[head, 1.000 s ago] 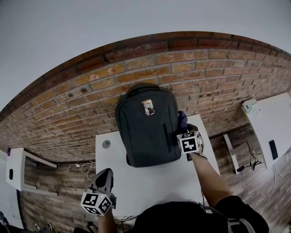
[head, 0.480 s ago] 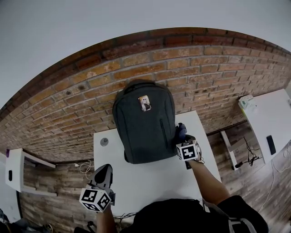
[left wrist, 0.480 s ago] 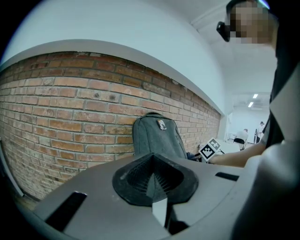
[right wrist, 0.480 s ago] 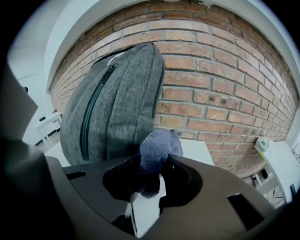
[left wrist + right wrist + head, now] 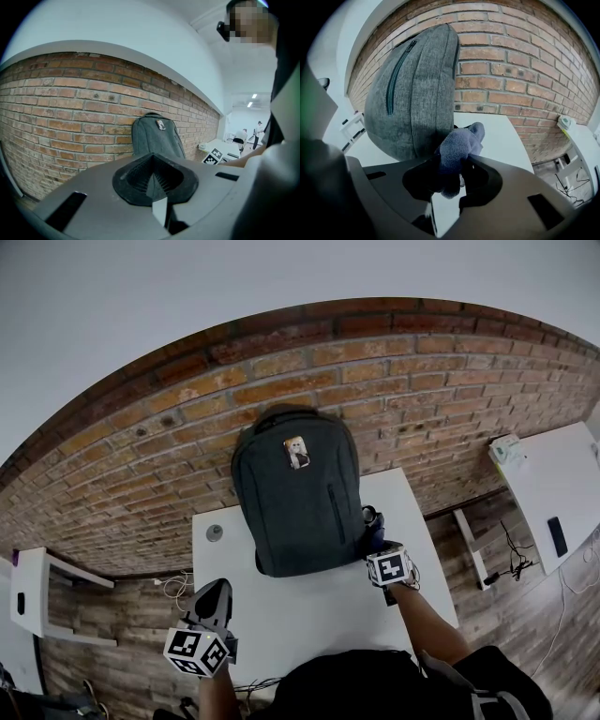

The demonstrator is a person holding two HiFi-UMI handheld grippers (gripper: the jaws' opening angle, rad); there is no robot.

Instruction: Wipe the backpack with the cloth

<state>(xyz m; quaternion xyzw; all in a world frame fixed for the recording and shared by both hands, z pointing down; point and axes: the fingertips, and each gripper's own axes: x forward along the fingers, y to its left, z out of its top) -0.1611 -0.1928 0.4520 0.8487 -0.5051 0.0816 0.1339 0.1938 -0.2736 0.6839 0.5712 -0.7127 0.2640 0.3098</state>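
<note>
My right gripper [image 5: 375, 536] pinches the cloth [image 5: 372, 519] by the four-o'clock corner of the backpack [image 5: 295, 493] — wiping seems under way, unfinished — left gripper [image 5: 214, 600] closed, empty.

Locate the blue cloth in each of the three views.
Head view: cloth right of centre, beside the backpack's lower right edge.
Left gripper view: not in it.
Right gripper view: lower centre, clamped in the right gripper.
Shared landmark: the grey backpack, seen in all three.
</note>
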